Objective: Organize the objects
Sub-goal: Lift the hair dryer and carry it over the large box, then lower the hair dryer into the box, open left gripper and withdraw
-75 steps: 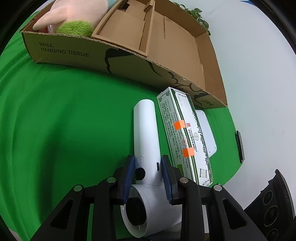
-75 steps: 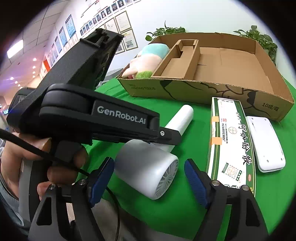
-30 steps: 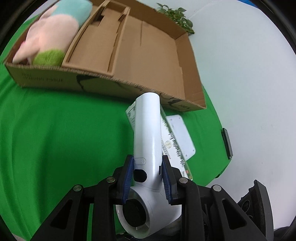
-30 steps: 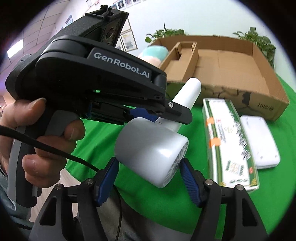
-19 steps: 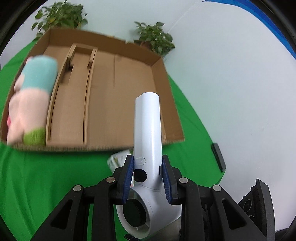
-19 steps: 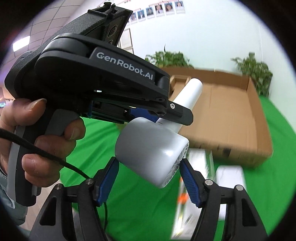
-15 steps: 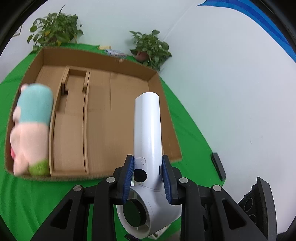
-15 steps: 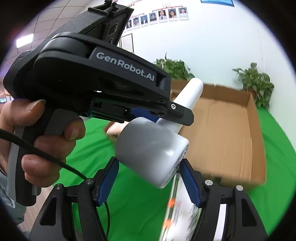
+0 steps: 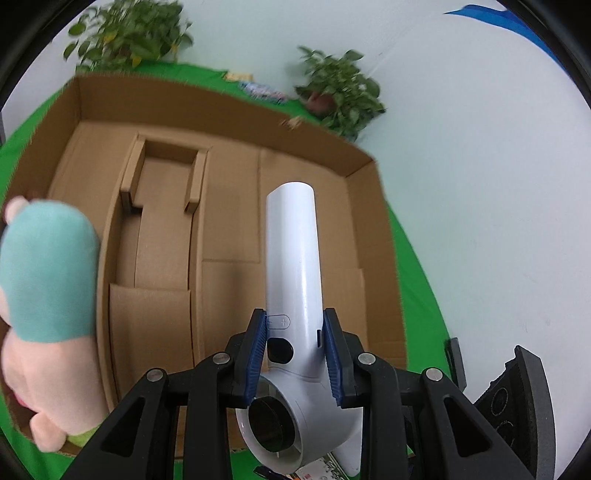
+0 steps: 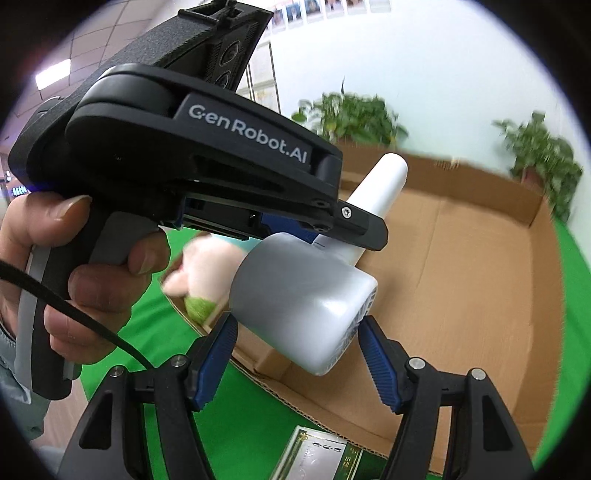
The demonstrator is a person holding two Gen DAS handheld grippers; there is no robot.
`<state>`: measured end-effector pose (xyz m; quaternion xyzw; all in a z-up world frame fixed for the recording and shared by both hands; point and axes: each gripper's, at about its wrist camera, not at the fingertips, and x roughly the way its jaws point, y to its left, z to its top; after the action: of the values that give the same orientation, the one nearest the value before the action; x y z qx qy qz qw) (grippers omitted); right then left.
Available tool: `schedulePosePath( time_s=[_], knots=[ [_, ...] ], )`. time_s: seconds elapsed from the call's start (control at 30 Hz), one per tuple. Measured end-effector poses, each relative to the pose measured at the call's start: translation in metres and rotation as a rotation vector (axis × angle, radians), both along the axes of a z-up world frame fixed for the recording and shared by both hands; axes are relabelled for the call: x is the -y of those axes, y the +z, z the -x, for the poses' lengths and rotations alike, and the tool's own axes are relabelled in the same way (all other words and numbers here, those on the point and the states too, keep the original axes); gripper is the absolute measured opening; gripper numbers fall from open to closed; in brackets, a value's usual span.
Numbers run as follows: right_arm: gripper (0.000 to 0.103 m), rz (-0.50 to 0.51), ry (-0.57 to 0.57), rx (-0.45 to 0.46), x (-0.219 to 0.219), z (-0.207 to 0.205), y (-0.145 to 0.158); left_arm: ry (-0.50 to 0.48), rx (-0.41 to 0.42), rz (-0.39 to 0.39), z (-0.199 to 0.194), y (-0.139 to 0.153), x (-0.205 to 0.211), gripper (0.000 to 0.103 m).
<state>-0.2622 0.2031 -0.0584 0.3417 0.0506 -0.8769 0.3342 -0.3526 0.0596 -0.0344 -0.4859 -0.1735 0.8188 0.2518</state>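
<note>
Hairdryer (image 9: 291,280) clenched in my left tongs (image 9: 293,354) above the box (image 9: 229,236); right tongs (image 10: 295,365) released; next, lowering it inside.

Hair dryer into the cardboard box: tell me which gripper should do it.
Left. The left gripper has its jaws clamped on the hair dryer handle above the cardboard box; the right gripper is open beside its barrel.

Potted plants (image 9: 341,92) along the white wall (image 9: 480,184) at upper frame; green cloth (image 9: 413,277) underneath; framed photos (image 10: 325,5) top centre.
</note>
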Motion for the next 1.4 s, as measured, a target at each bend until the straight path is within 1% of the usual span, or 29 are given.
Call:
schedulePosePath(
  time_s=[0.13,0.2,0.3,0.4,0.53,0.6,0.7,0.8,0.9,0.97,1.07,1.13,1.17,1.2,1.23,1.27,1.3,1.33,1.37,1.4],
  knots=[
    [0.067,-0.008,0.009,0.095,-0.003,0.020,-0.028,0.006,0.064,0.024,0.016,-0.036,-0.005,0.027],
    [0.067,-0.017,0.019,0.126,-0.004,0.025,-0.038,0.011,0.098,0.031,0.022,-0.052,-0.006,0.027],
    [0.067,-0.026,0.034,0.150,-0.006,0.030,-0.048,0.003,0.105,0.058,0.025,-0.063,-0.011,0.027],
    [0.067,-0.020,0.047,0.168,-0.009,0.033,-0.052,-0.001,0.100,0.092,0.027,-0.063,-0.016,0.027],
    [0.067,-0.026,0.074,0.182,-0.012,0.035,-0.056,-0.013,0.093,0.145,0.018,-0.058,-0.024,0.027],
    [0.067,-0.029,0.066,0.193,-0.014,0.038,-0.058,-0.013,0.084,0.145,0.015,-0.053,-0.023,0.027],
    [0.066,-0.025,0.052,0.213,-0.018,0.041,-0.061,-0.022,0.074,0.102,0.007,-0.044,-0.016,0.027],
    [0.066,-0.034,0.059,0.210,-0.016,0.039,-0.061,-0.004,0.052,0.124,0.000,-0.037,-0.006,0.027],
    [0.066,-0.044,0.064,0.206,-0.014,0.038,-0.060,0.003,0.055,0.090,-0.008,-0.034,0.009,0.027],
    [0.067,-0.050,0.062,0.211,-0.015,0.039,-0.061,0.017,0.044,0.110,-0.015,-0.032,0.015,0.027],
    [0.068,-0.040,0.045,0.221,-0.020,0.042,-0.061,0.027,0.037,0.102,-0.022,-0.031,0.025,0.027],
    [0.071,-0.018,0.034,0.229,-0.026,0.039,-0.058,0.034,0.022,0.098,-0.029,-0.027,0.032,0.027],
    [0.077,-0.013,0.019,0.221,-0.029,0.036,-0.056,0.037,0.013,0.098,-0.032,-0.026,0.034,0.028],
    [0.080,-0.005,-0.004,0.207,-0.033,0.032,-0.052,0.044,-0.001,0.104,-0.037,-0.023,0.037,0.031],
    [0.080,0.005,-0.031,0.187,-0.038,0.027,-0.047,0.051,-0.014,0.111,-0.041,-0.021,0.040,0.032],
    [0.083,0.012,-0.070,0.157,-0.044,0.019,-0.041,0.059,-0.032,0.121,-0.046,-0.019,0.043,0.033],
    [0.087,0.008,-0.115,0.124,-0.049,0.010,-0.036,0.071,-0.058,0.136,-0.052,-0.015,0.044,0.037],
    [0.089,-0.008,-0.183,0.077,-0.056,-0.002,-0.029,0.081,-0.084,0.148,-0.057,-0.012,0.043,0.045],
    [0.095,-0.013,-0.223,0.046,-0.055,-0.022,-0.024,0.094,-0.117,0.165,-0.064,-0.007,0.045,0.049],
    [0.103,-0.010,-0.253,0.020,-0.047,-0.045,-0.016,0.116,-0.176,0.199,-0.075,0.001,0.043,0.057]
  ],
)
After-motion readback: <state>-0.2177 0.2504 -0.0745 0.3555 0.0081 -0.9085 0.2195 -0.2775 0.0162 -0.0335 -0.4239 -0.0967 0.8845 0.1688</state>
